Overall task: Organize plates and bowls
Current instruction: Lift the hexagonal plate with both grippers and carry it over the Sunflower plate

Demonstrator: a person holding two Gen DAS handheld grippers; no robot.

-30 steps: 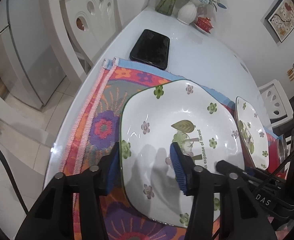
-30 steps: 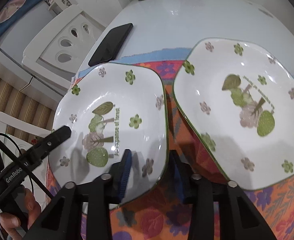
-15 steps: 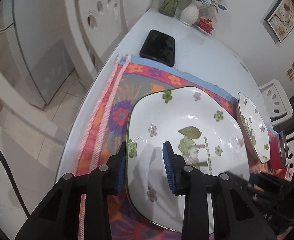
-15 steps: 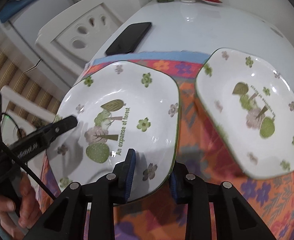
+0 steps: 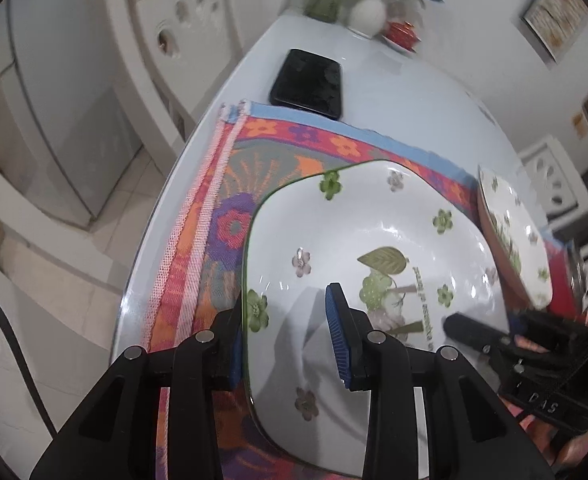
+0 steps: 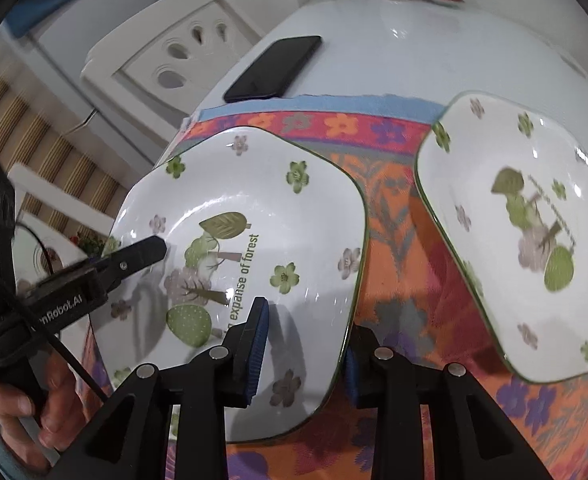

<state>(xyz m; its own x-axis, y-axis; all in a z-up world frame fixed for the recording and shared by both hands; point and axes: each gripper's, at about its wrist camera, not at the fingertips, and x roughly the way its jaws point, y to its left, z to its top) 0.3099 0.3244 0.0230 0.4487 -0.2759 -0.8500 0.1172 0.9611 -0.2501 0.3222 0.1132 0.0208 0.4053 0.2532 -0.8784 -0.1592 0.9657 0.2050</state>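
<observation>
White glazed ceramic makes up two squarish plates with green rims, flower prints and a tree motif: the nearer plate (image 6: pixel 250 240) and the second plate (image 6: pixel 533 236), both over a bright floral woven mat (image 6: pixel 389 200) on the pale glossy desk (image 6: pixel 433 48). One black phone (image 6: pixel 274 66) lies on the desk just beyond the mat's blue edge. One white vase (image 5: pixel 367 14) and one small red lidded pot (image 5: pixel 402 33) stand at the far end, blurred.

The left tongs (image 5: pixel 290 334) straddle the nearer plate's left rim, one blue pad above the glaze and one outside the edge. The right tongs (image 6: pixel 303 344) straddle its opposite rim likewise. Whether either pair actually presses the plate, I cannot tell.

Compared with half a second ago, the left tongs stand wider apart, and the second plate sits farther right in the right wrist view.

The nearer plate's bottom corner is hidden behind the tongs; the second plate's print is smeared.
</observation>
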